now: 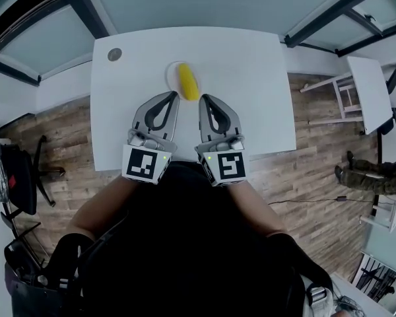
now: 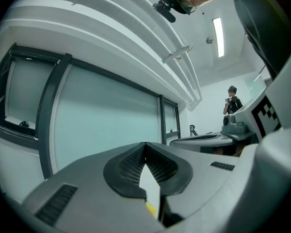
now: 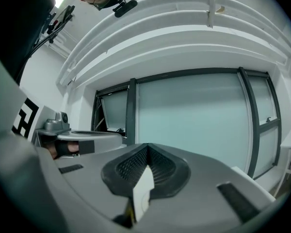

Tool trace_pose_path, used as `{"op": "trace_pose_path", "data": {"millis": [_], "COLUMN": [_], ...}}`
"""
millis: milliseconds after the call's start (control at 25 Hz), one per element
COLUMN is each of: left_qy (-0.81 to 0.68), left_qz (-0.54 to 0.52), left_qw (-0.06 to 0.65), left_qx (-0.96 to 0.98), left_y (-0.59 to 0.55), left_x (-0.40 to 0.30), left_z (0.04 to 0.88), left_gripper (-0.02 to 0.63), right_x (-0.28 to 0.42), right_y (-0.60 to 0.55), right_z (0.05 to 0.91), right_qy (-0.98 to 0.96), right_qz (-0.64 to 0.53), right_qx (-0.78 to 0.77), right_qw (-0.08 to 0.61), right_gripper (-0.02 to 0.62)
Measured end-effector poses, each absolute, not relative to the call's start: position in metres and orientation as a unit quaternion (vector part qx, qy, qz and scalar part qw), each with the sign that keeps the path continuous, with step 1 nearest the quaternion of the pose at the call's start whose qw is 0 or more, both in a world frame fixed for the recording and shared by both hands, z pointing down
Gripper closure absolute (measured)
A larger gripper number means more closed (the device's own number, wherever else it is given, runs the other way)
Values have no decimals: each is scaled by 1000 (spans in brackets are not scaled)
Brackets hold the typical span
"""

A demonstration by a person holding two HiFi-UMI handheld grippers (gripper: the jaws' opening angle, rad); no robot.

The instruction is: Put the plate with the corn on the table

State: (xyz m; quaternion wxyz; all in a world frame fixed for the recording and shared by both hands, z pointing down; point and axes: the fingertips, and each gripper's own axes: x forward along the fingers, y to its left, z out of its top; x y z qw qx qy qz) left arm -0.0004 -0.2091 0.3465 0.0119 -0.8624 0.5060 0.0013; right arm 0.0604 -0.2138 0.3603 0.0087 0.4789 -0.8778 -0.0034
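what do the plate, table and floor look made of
Plate: smooth white, thin rim; ceramic or plastic, can't tell. Table: flat matte white, likely laminate. Floor: brown planks with grain, wood or wood-look vinyl.

An office-like room: glass partition walls (image 1: 185, 2) beyond the white table (image 1: 125, 117), a black office chair (image 1: 20, 177) left of it, wood-look floor (image 1: 66, 137) around it.

At centre frame, you hold the left gripper (image 1: 173, 96) and right gripper (image 1: 203, 99) side by side, pointing away from you, both with jaws pressed together.
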Motion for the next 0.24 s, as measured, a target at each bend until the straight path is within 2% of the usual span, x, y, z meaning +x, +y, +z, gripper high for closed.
{"op": "trace_pose_path", "data": {"millis": [240], "left_qy": [499], "left_qz": [1], "left_qw": [10], "left_qx": [-866], "left_y": [-207], "left_x": [4], "left_z": [348], "left_gripper": [603], "right_x": [62], "right_y": [-211], "right_z": [364], "right_qy": [-877], "right_qz": [0], "right_qx": [480], "right_qw": [10], "right_gripper": [594]}}
